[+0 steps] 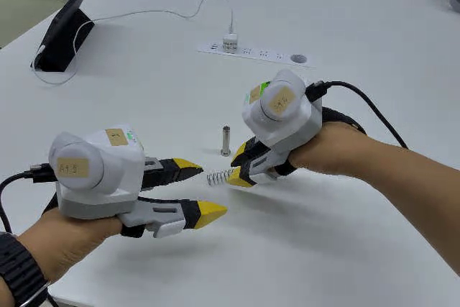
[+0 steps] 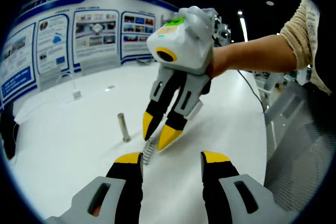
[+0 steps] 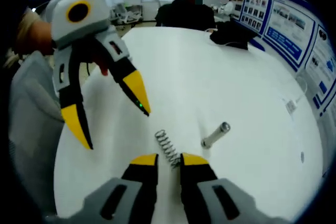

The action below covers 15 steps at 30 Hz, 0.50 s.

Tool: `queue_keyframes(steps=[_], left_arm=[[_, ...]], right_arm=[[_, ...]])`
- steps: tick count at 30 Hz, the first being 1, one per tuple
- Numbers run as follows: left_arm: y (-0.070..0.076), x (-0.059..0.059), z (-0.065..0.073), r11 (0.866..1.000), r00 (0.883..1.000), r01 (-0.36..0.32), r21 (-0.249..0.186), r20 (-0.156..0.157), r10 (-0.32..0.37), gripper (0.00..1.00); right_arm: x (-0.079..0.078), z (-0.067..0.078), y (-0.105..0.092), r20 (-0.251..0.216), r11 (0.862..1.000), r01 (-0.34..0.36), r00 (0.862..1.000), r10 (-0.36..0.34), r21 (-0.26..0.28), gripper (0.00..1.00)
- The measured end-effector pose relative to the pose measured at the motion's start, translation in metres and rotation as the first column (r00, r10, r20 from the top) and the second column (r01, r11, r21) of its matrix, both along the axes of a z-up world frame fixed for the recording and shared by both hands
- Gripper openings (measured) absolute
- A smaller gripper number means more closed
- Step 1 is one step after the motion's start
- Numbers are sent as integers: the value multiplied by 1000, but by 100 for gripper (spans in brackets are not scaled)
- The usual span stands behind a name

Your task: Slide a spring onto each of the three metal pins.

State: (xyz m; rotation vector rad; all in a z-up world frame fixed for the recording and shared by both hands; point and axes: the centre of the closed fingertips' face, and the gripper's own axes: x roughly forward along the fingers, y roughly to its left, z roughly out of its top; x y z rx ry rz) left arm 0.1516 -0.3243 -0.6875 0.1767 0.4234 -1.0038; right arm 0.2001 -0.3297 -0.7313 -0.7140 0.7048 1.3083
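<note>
Steel on white: found the spring point(image 1: 219, 176) lying flat on the desk point(image 1: 323, 249), one end nipped in the right hand-held gripper point(image 1: 237, 170), jaws drawn nearly together on it. Traced its long axis straight out from those jaws toward the left hand-held gripper point(image 1: 210, 190). Noted that one gaping wide, holding nothing. Saw one pin point(image 1: 226, 140) upright just beyond the spring, nearer the right hand. Judged a lift and a turn to vertical needed before threading over the pin's top.
</note>
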Motion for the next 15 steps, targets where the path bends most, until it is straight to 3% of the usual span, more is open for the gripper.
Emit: queue_keyframes(steps=[15], left_arm=[[3,1,0,1000,1000,-6,6,2,6,44]], right_arm=[[-6,-9,-10,-26,999,-2,1000,1,-41,12]])
